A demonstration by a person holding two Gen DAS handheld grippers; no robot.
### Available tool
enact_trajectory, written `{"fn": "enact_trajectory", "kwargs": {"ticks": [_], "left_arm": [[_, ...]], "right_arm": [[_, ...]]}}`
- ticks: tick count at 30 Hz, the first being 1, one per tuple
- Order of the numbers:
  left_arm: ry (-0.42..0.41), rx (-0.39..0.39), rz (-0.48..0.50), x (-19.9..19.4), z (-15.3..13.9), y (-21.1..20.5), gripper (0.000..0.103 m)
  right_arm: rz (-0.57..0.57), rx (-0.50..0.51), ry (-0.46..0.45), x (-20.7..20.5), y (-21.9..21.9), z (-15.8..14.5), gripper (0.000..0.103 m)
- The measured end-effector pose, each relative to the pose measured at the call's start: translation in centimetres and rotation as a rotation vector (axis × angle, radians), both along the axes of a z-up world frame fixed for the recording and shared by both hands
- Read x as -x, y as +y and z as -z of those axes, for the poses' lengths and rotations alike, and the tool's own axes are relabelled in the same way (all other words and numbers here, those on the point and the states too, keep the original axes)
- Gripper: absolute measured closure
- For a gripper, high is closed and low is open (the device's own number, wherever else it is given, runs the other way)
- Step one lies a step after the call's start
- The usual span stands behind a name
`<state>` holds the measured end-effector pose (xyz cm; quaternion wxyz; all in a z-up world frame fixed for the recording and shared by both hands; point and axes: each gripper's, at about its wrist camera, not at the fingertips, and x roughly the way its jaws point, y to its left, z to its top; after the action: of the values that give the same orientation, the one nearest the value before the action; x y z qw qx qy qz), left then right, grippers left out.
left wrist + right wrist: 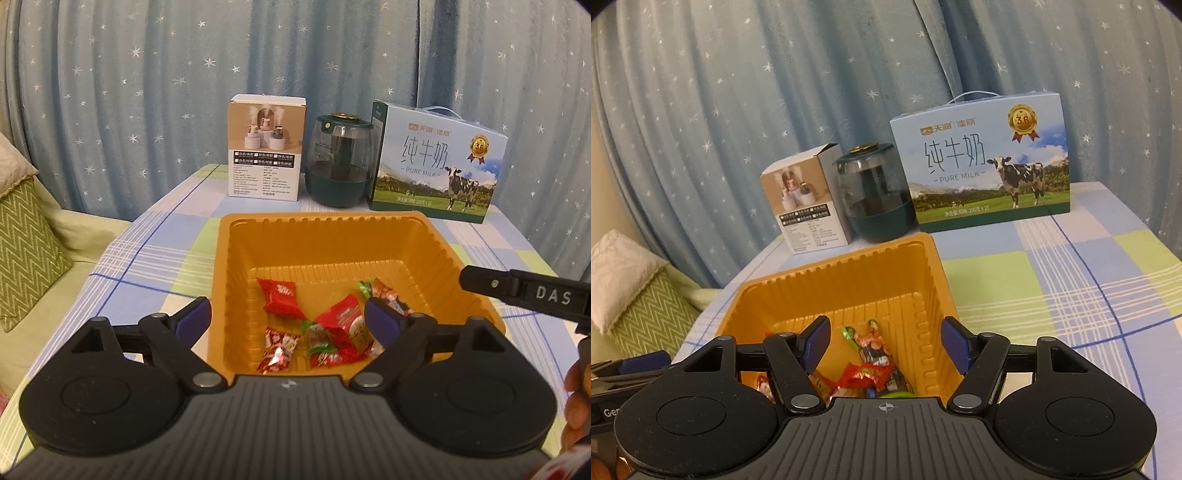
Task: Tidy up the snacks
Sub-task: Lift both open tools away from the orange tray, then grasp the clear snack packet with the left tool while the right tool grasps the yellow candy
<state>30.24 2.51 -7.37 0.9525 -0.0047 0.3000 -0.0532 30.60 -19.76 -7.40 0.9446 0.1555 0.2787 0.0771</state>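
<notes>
Left gripper (288,317) and right gripper (884,341), jaws apart, empty.

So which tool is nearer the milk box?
Right, going by the views. The right tool hovers over the tray's right side, the side the milk box stands behind; the left tool is over its left side.

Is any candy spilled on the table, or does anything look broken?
Nothing stands out. The candies all lie inside the orange tray, none on the tablecloth. The milk box, jar and small box stand upright behind it.
</notes>
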Motion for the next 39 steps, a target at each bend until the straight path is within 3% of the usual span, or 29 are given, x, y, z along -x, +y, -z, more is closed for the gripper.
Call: {"fn": "enact_trajectory", "kwargs": {"ticks": [12, 22, 26, 33, 39], "left_arm": [[0.03, -0.015, -0.019, 5.6, 0.5, 2.0, 0.014], [0.046, -0.008, -0.002, 10.1, 1.0, 2.6, 0.014], [0.051, -0.033, 0.009, 11.7, 1.6, 3.0, 0.014], [0.067, -0.047, 0.025, 13.7, 2.9, 4.2, 0.014], [0.068, -0.031, 0.03, 13.7, 3.0, 4.3, 0.014]], "right_arm": [[-0.001, -0.01, 0.027, 5.5, -1.3, -0.8, 0.037], [-0.07, 0.026, 0.064, 10.3, -0.4, -0.7, 0.037], [-0.126, 0.056, 0.093, 12.5, 0.6, 0.2, 0.037], [-0.282, 0.203, 0.171, 14.6, 3.4, 3.6, 0.037], [-0.328, 0.201, 0.169, 14.8, 5.2, 5.1, 0.037]]}}
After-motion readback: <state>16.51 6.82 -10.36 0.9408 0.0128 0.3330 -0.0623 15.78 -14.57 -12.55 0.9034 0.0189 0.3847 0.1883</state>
